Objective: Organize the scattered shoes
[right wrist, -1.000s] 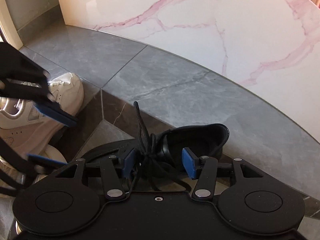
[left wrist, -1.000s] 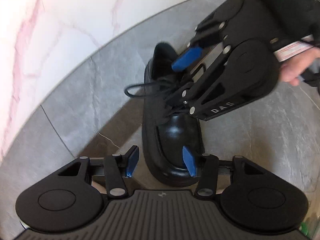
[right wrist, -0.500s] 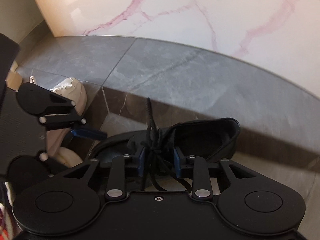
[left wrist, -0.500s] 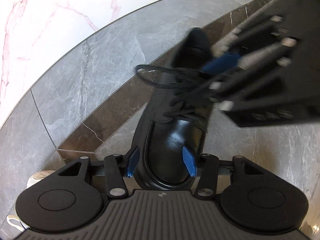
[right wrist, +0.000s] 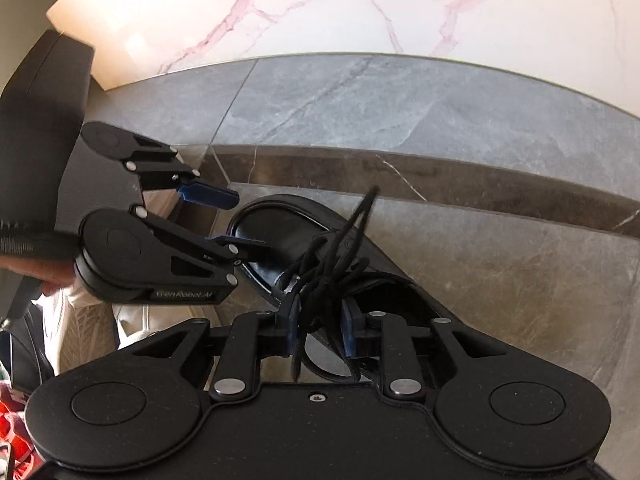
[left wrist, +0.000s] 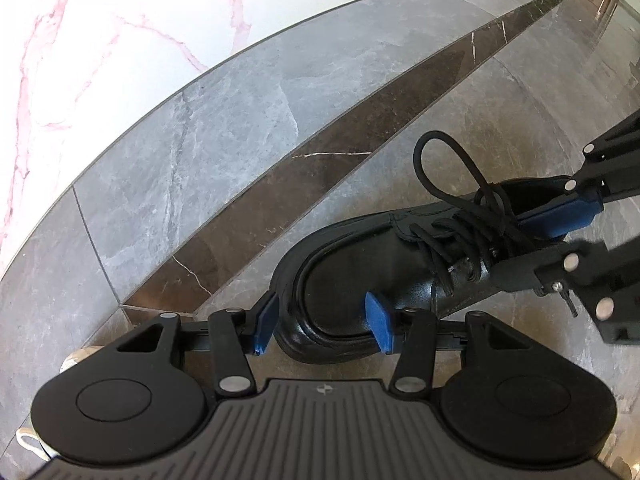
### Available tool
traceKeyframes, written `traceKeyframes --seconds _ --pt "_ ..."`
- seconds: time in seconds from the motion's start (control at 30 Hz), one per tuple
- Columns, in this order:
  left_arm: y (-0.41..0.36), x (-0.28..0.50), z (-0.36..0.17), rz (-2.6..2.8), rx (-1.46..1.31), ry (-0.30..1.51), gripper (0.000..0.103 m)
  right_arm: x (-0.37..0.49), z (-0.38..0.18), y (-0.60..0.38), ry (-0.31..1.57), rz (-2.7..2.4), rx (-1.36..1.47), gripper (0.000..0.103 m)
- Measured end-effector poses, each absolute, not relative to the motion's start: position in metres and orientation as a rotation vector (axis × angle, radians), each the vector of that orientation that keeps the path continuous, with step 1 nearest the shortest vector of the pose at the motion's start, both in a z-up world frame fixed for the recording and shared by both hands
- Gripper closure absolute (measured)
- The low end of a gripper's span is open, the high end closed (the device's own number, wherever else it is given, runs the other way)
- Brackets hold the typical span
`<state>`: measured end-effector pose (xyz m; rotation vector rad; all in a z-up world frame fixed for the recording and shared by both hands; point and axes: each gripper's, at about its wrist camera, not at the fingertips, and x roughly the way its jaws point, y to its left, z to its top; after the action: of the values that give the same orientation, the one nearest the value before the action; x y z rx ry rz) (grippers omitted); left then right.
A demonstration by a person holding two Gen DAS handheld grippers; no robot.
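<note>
Left wrist view: the left tool (left wrist: 322, 322) is half open around the toe of the black shoe (left wrist: 360, 280). One blue pad sits on the toe cap and the other just beside the sole edge, so whether they actually press cannot be told. The shoe stands sole-down on the floor (left wrist: 224, 152). The right tool (left wrist: 560, 236) comes in from the right edge at the laced opening, one blue finger inside the collar.

Right wrist view: the right tool (right wrist: 318, 330) is narrow. Its jaws are opening slightly, with the bunched laces (right wrist: 324, 276) and the edge of the shoe's (right wrist: 280, 236) opening between the pads, which look closed on them. The left tool (right wrist: 222, 216) reaches in from the left at the toe. A white sneaker (right wrist: 80, 320) lies at the lower left, behind the left tool.

Progress, as judged: this shoe is mid-handling and not yet set in a final place. No tidy row of shoes is in view, so most of the sorting looks left to do.

Room: grey stone floor tiles with a darker brown band (left wrist: 360, 128). A white wall (right wrist: 360, 4) with pink veins meets the floor.
</note>
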<state>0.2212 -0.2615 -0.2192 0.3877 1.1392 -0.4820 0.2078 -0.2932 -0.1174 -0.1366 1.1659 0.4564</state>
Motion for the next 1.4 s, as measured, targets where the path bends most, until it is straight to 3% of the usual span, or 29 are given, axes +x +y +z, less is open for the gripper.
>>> traceKeyframes --seconds 0.13,0.2,0.3,0.5,0.7,0.87,1.4 --pt "-0.261 0.210 -0.203 -0.508 0.315 1.119 0.056 0.190 -0.106 -0.299 1.082 0.476 -0.225 0.073" --pt "-0.263 0.202 -0.195 -0.526 0.256 1.120 0.056 0.182 -0.098 -0.310 1.016 0.453 -0.245 0.059" --pt "-0.270 0.190 -0.188 -0.564 0.165 1.130 0.056 0.179 -0.095 -0.323 0.957 0.390 -0.330 0.059" --pt "-0.293 0.179 -0.198 -0.577 0.066 1.183 0.055 0.200 -0.124 -0.329 1.013 0.347 -0.434 0.060" --pt "-0.296 0.187 -0.213 -0.512 -0.081 1.218 0.055 0.211 -0.146 -0.342 1.090 0.368 -0.311 0.066" --pt "-0.296 0.187 -0.212 -0.496 -0.094 1.217 0.055 0.191 -0.134 -0.357 1.106 0.329 -0.305 0.094" --pt "-0.294 0.173 -0.209 -0.487 -0.051 1.263 0.053 0.135 -0.130 -0.337 1.268 0.325 -0.126 0.096"
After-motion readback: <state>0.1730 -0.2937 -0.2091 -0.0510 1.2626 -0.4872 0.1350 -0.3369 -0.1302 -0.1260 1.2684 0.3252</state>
